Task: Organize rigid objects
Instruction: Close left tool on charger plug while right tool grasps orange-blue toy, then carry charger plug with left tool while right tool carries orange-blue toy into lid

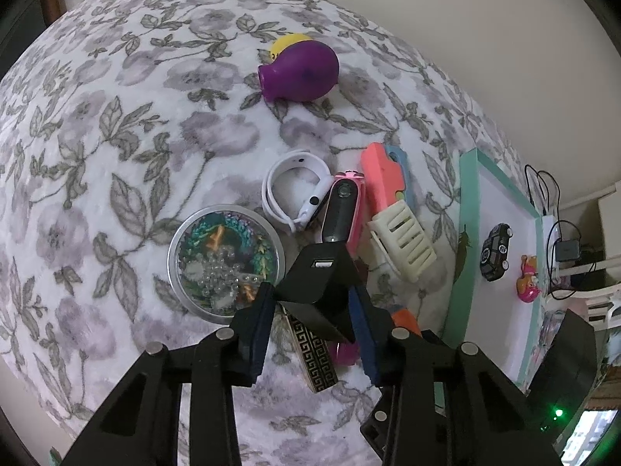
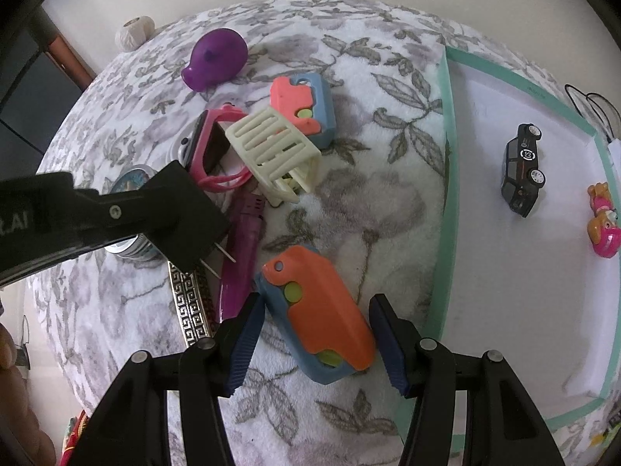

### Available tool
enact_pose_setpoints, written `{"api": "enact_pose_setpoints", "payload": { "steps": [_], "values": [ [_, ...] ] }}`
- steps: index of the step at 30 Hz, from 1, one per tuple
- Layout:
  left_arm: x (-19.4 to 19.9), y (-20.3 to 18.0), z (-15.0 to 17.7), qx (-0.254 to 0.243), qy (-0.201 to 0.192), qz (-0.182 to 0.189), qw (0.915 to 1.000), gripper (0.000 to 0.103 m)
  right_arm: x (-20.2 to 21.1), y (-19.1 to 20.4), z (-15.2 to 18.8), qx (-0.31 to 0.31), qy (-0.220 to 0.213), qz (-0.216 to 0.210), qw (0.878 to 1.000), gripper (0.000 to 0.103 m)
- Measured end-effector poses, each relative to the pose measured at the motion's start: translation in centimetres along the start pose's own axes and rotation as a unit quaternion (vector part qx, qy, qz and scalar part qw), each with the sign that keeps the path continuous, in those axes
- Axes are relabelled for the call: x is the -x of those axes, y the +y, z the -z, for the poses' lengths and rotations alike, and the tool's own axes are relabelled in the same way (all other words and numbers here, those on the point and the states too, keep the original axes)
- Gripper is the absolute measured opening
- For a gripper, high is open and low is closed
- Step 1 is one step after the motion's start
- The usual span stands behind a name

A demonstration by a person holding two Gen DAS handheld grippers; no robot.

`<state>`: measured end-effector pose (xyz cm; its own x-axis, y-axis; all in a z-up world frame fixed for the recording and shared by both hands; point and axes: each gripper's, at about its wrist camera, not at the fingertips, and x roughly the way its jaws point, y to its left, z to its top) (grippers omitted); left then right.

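The left gripper (image 1: 310,310) is a matte black plastic frame of triangular cut-out struts, joined by round silver pins, ending in two fingers faced with dark blue ribbed pads (image 1: 259,326). The right gripper (image 2: 314,339) is built alike, with the same blue ribbed pads (image 2: 244,343) and silver pins.

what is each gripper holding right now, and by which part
Left gripper: black plastic USB charger block, clamped by its side faces. Right gripper: nothing; it straddles the orange-and-blue toy.

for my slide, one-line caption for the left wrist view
Left gripper closes on a black USB charger block above a flowered blanket strewn with small toys, near a teal-rimmed tray.
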<state>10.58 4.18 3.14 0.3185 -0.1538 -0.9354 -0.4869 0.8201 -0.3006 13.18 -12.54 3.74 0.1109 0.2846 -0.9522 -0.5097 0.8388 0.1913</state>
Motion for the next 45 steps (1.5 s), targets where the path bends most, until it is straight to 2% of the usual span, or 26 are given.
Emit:
{"api": "enact_pose_setpoints", "payload": {
  "steps": [8,11,19,27,34,40,45],
  "values": [
    [1.1,0.5,0.1,0.012,-0.015,0.016,0.9997,0.035,0.2,-0.2,0.2,-0.005,-0.002,-0.006,1.0,0.057],
    [1.8,0.6,0.0,0.012,-0.022,0.022,0.9994,0.035,0.4,-0.2,0.2,-0.003,-0.002,-0.006,1.0,0.053],
    [3.2,0.6,0.0,0.014,-0.035,0.03,0.9988,0.035,0.5,0.0,0.3,0.01,-0.001,0.0,1.0,0.052],
    [2.6,0.7,0.0,0.022,-0.025,0.032,0.9989,0.035,-0.2,1.2,0.3,0.039,0.009,0.028,0.999,0.054],
    [2.4,0.8,0.0,0.027,-0.024,0.029,0.9989,0.035,-0.5,2.0,0.4,0.057,0.002,0.049,0.997,0.051],
    [3.0,0.9,0.0,0.031,-0.032,0.026,0.9987,0.035,-0.1,1.9,0.5,0.047,0.004,0.038,0.998,0.049],
    [4.7,1.2,-0.2,0.041,-0.057,0.035,0.9969,0.035,1.5,1.0,0.0,0.031,-0.01,0.021,0.999,0.046]
  ]
}}
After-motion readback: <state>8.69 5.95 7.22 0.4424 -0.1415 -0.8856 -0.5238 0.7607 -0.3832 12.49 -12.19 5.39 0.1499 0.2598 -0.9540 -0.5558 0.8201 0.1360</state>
